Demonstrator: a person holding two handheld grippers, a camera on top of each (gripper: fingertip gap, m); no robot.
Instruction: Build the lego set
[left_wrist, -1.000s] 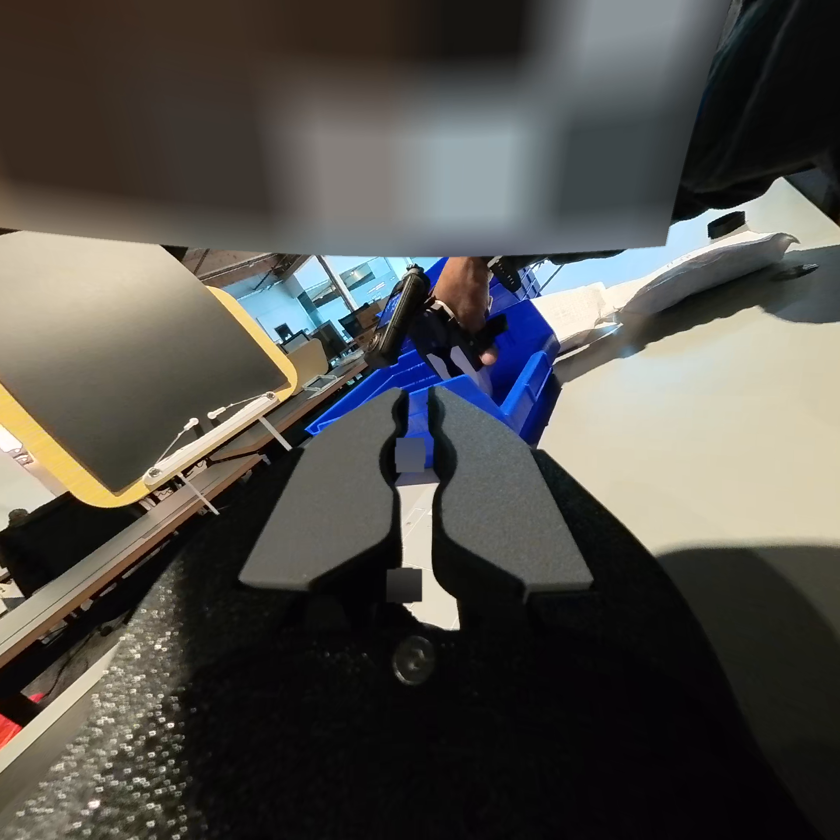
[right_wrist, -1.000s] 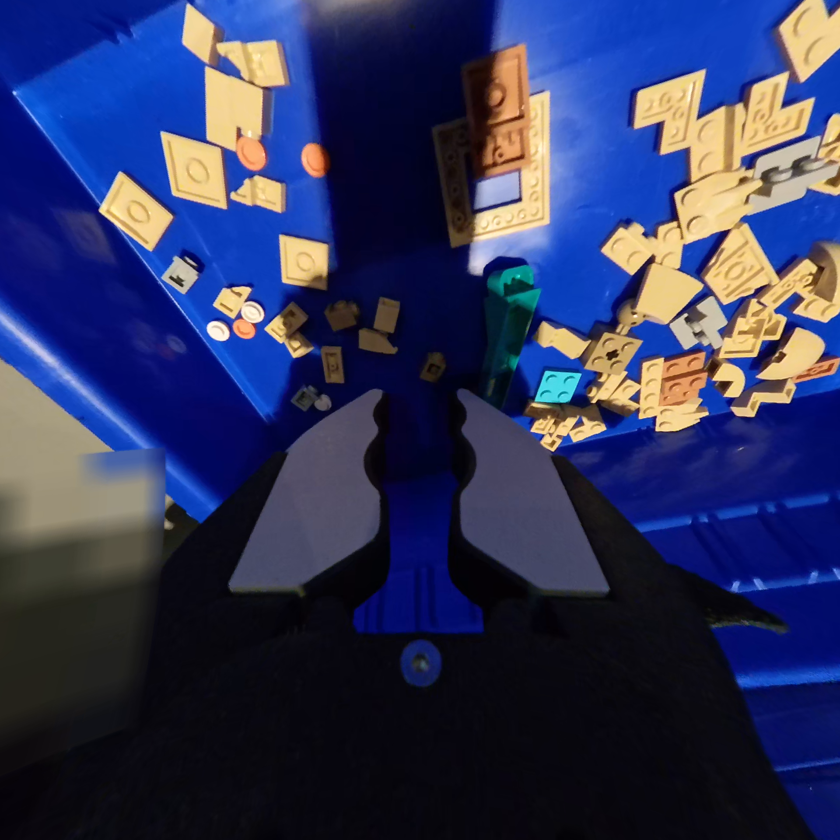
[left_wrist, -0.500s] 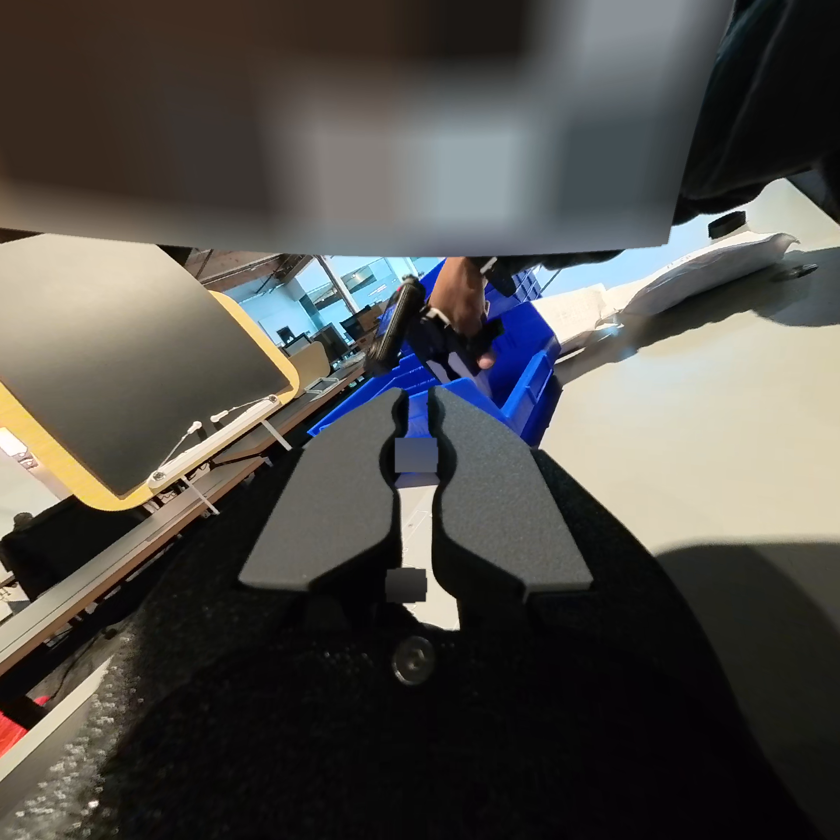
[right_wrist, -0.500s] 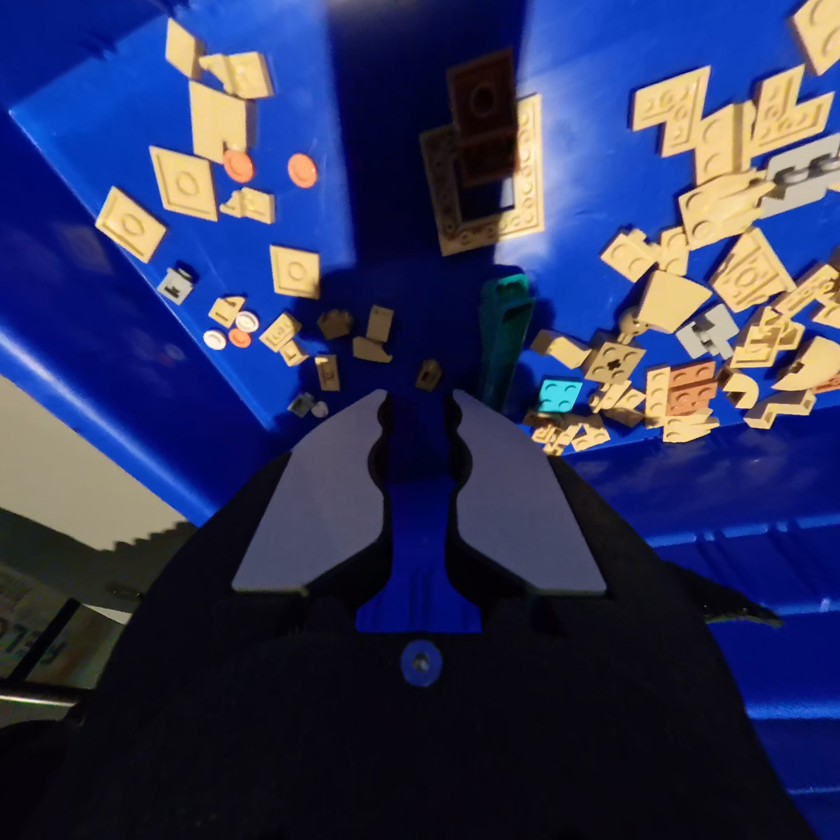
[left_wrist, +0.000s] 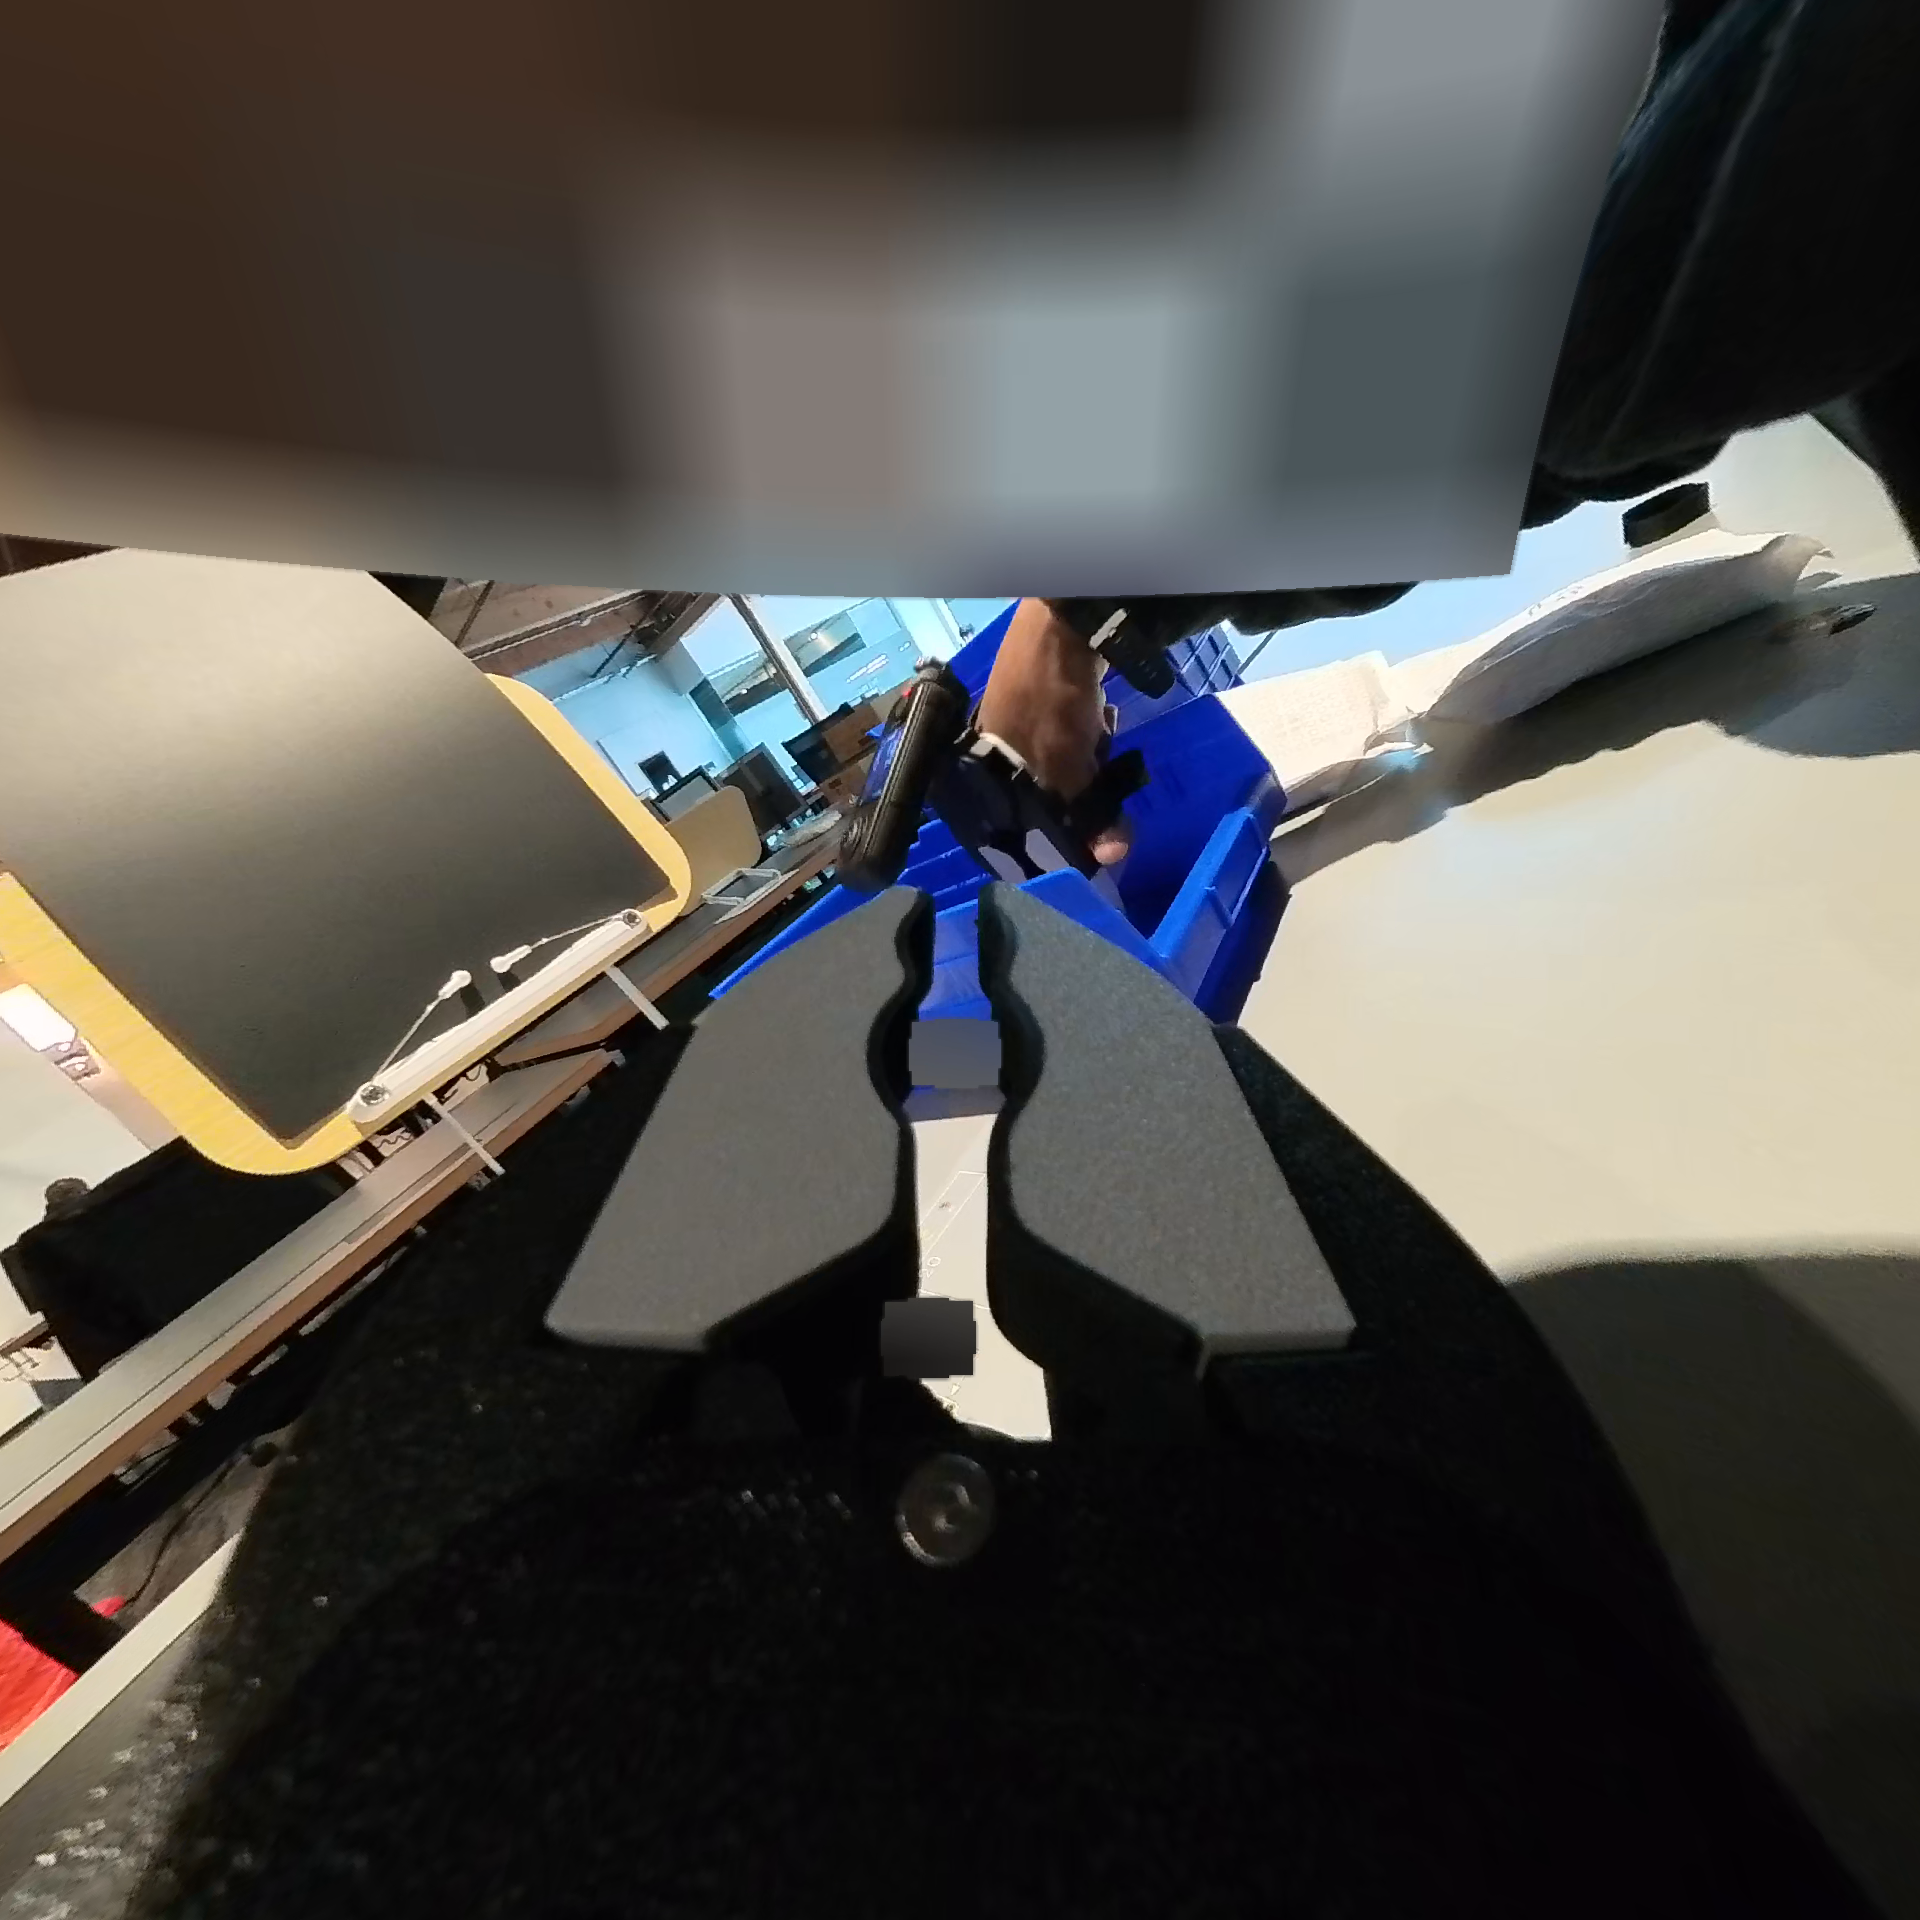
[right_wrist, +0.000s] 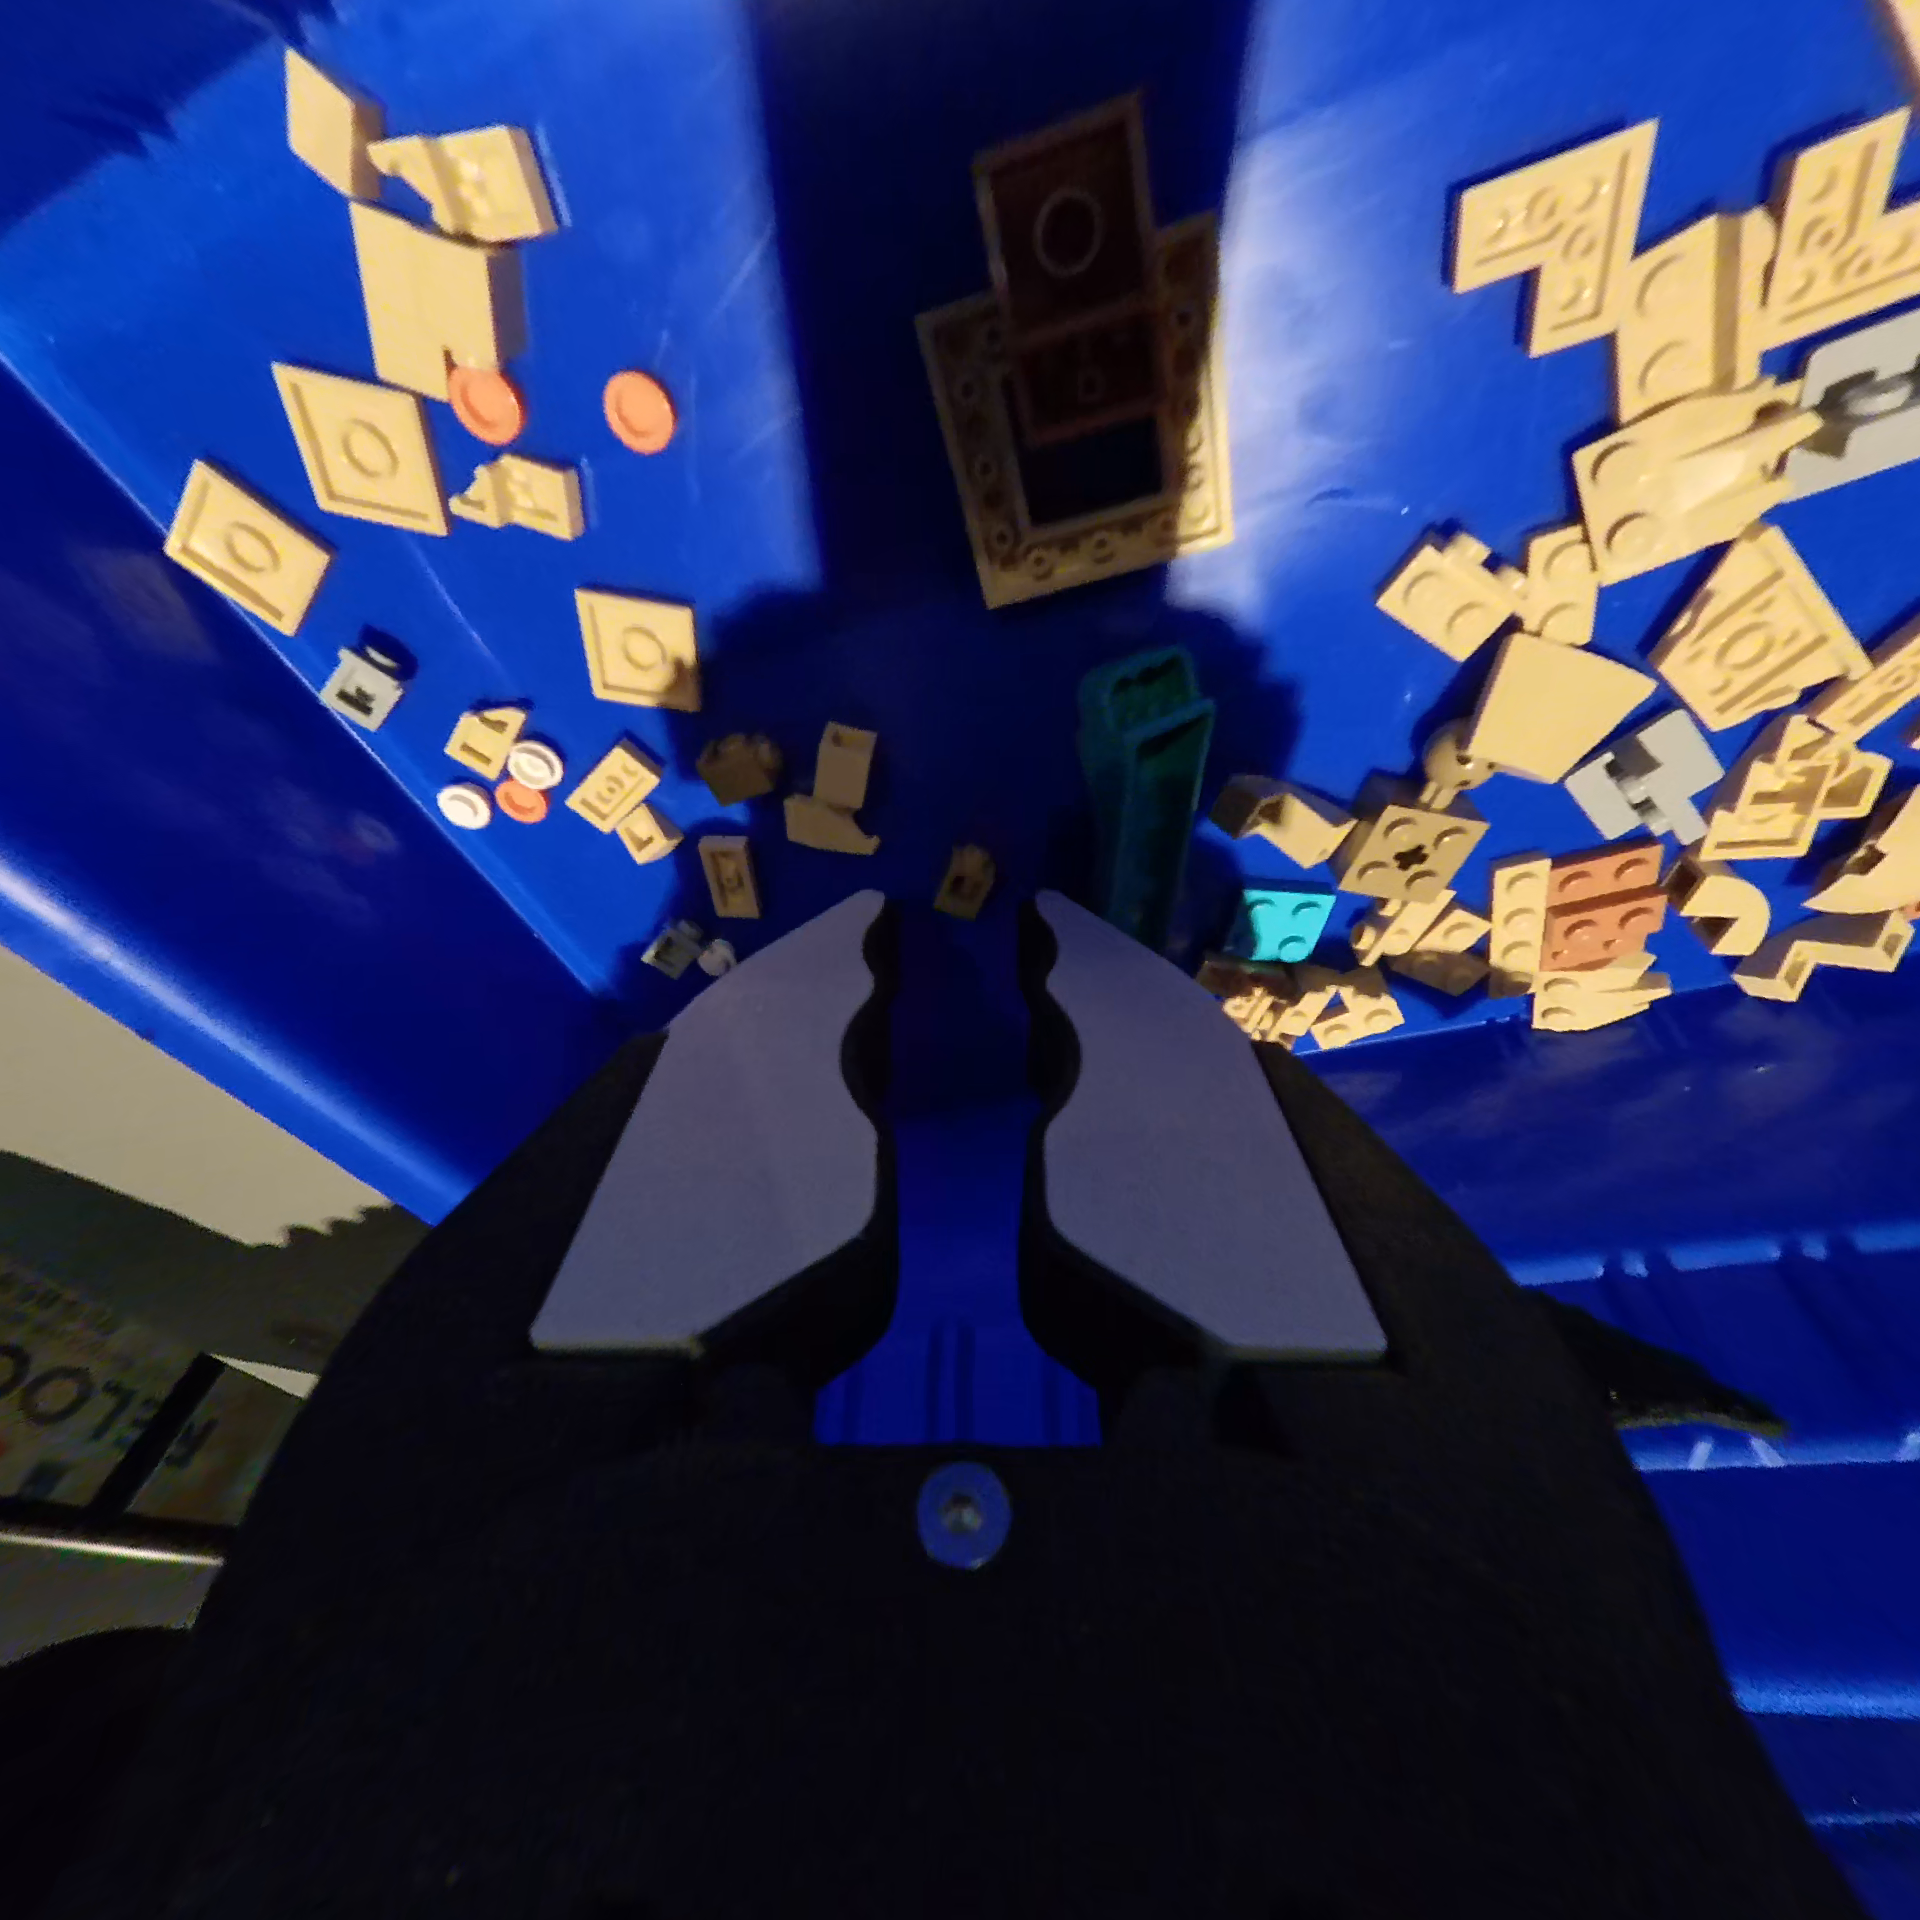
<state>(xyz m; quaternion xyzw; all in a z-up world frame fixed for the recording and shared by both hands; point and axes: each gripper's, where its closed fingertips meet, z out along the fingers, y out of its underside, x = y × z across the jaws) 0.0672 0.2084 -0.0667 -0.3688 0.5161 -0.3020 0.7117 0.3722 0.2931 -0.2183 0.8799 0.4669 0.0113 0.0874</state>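
My right gripper (right_wrist: 961, 904) is open and empty, low over the floor of a blue bin (right_wrist: 665, 208) strewn with loose lego pieces. A small tan piece (right_wrist: 964, 881) lies just ahead of its fingertips. A long teal piece (right_wrist: 1143, 790) lies just right of the tips, and a turquoise brick (right_wrist: 1283, 925) beyond it. A tan frame plate with a brown plate (right_wrist: 1081, 343) on it lies farther ahead. My left gripper (left_wrist: 954, 906) hovers over the grey table (left_wrist: 1558, 1039), jaws a narrow slit apart with nothing seen between them. The left wrist view shows the right gripper (left_wrist: 1029, 831) in a hand inside the blue bin (left_wrist: 1205, 831).
Many tan pieces are heaped at the bin's right (right_wrist: 1714, 644) and scattered at its left (right_wrist: 364, 447). A white bag (left_wrist: 1621, 634) lies at the table's far side. A black board with a yellow edge (left_wrist: 291, 831) stands left, past the table edge. The left gripper's tips are roughly 35 cm from the right gripper's. To the turquoise brick (right_wrist: 1283, 925): right tips about 4 cm, left tips about 40 cm.
My right gripper has edged forward over the bin floor, so the small tan piece and the teal piece now sit closer to its tips. The left gripper has hardly moved.
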